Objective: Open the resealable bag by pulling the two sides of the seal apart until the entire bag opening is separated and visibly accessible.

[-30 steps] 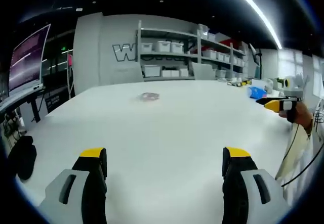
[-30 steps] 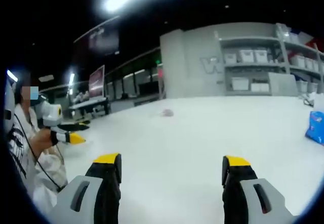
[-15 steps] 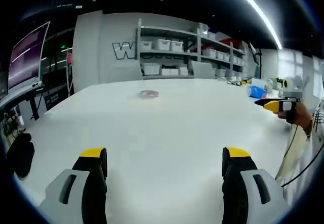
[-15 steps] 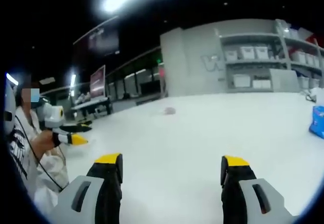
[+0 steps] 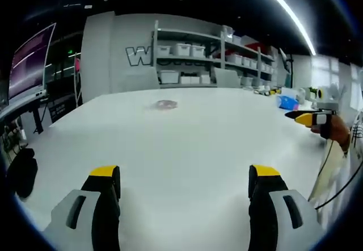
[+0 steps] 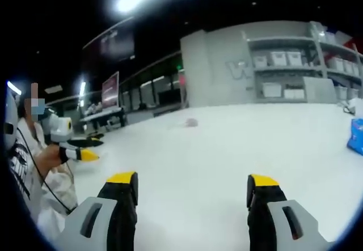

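since the earlier pictures almost nothing has moved; the two views have only drifted a little with the hands, and the bag lies where it was.

the left gripper (image 5: 182, 178) has its jaws wide apart and holds nothing. the right gripper (image 6: 191, 186) is the same, jaws wide apart and empty. each gripper also shows at the edge of the other view, held in a hand above the table edge; its jaw state there is too small to tell.

the bag (image 5: 165, 105) is a small, pale, clear thing lying flat on the white table (image 5: 187, 143), far ahead of both grippers and well apart from them. in the right gripper view it is a small spot (image 6: 191, 123).

i judge it is light, thin and soft, and probably slippery, so it may slide on the smooth table when it is touched. the best hold is on the two lips just above the seal, one for each gripper; which end has the seal i cannot tell.

the table is wide and bare around the bag, so there is much room. a blue box (image 6: 357, 136) stands far to the side, near the table edge.
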Tool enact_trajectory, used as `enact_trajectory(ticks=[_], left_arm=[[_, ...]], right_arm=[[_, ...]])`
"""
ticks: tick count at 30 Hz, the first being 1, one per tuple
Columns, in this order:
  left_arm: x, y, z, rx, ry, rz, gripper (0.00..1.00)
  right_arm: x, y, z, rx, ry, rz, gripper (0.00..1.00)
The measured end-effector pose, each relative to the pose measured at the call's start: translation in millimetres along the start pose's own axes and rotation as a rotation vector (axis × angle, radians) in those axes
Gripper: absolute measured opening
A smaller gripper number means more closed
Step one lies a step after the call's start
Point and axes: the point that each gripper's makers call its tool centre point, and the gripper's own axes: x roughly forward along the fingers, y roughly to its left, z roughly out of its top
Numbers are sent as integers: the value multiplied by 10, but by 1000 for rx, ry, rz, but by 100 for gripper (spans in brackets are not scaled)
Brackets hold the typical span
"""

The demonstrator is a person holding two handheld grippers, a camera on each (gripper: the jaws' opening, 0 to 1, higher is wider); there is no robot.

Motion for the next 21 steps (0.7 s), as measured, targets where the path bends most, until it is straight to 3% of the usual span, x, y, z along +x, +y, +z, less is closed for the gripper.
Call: enact_trajectory(ticks=[12, 21], left_arm=[[5, -10, 38, 0, -3, -4, 92], [-6, -84, 118, 20, -17, -17, 92]], right_arm=[[33, 65, 28, -6, -4, 19, 79], [-26, 71, 174, -39, -38, 16, 79]])
